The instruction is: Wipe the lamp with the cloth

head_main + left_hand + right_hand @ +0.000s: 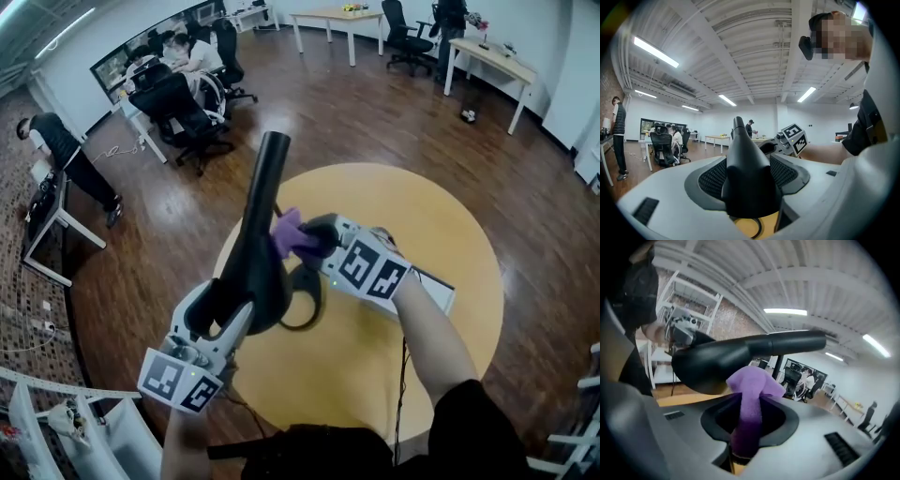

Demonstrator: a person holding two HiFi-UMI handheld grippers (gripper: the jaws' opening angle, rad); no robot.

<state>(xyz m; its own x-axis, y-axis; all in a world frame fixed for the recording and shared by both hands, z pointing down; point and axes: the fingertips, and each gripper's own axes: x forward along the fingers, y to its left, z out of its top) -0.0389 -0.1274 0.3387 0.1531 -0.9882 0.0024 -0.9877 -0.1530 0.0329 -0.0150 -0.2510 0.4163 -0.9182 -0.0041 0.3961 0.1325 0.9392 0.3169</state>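
A black lamp is held up above the round wooden table. My left gripper is shut on its thick lower end, which fills the space between the jaws in the left gripper view as the lamp. The lamp's slim arm points up and away. My right gripper is shut on a purple cloth, and the cloth touches the lamp's side. In the right gripper view the cloth sticks out of the jaws and meets the underside of the lamp.
The lamp's black cord loops down onto the table. Office chairs, desks and several people stand farther off on the wooden floor. A white rack is at the lower left.
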